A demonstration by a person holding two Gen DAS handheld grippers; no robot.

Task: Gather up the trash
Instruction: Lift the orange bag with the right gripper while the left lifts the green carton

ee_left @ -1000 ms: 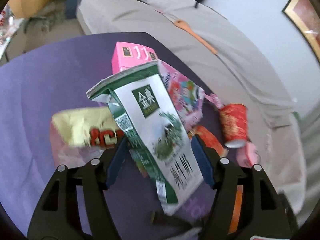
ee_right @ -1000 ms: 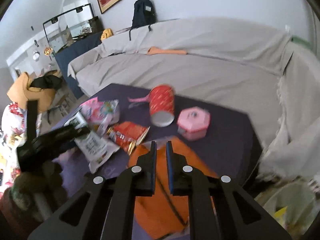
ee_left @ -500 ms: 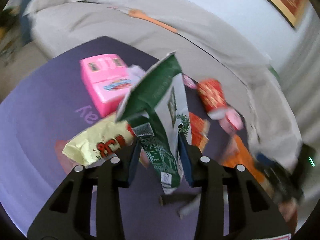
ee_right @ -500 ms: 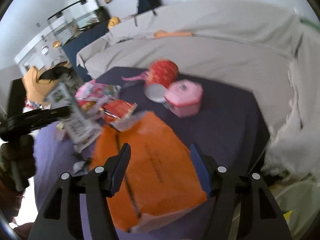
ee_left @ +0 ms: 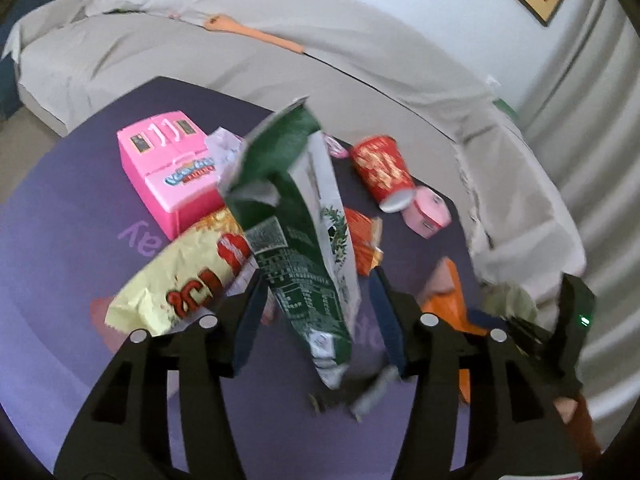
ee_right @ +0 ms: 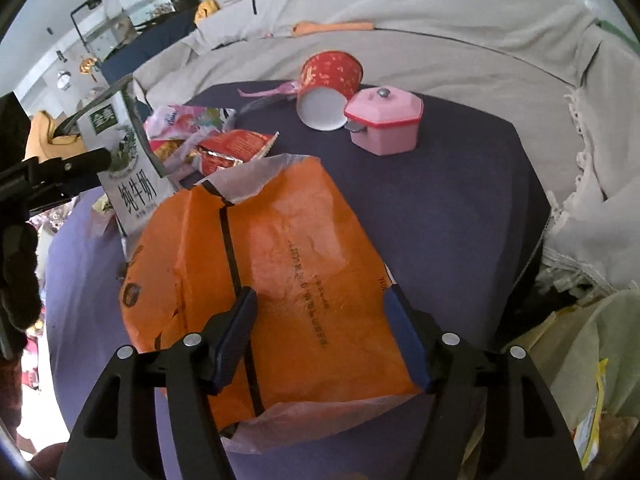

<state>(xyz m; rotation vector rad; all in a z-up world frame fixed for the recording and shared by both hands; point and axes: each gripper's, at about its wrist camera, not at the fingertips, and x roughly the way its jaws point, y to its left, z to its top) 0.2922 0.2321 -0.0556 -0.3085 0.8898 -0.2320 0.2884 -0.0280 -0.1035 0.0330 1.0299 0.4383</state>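
Note:
A green and white milk carton (ee_left: 304, 232) stands tilted between the fingers of my left gripper (ee_left: 316, 312), whose jaws are apart and do not press it. The carton also shows at the left of the right wrist view (ee_right: 128, 152). My right gripper (ee_right: 324, 340) is open above an orange plastic bag (ee_right: 280, 272) that lies flat on the purple table (ee_right: 460, 200). A yellow snack bag (ee_left: 180, 276), a red wrapper (ee_right: 236, 148), a pink wrapper (ee_right: 188, 120) and a tipped red cup (ee_right: 328, 88) lie on the table.
A pink toy fridge (ee_left: 168, 168) and a pink toy pot (ee_right: 384, 120) stand on the table. A grey covered sofa (ee_right: 440, 28) curves behind it. A pale green bag with trash (ee_right: 592, 380) hangs at the right table edge.
My right gripper opened and let the orange bag go onto the table. My left gripper swung right with the carton, then its jaws widened off it.

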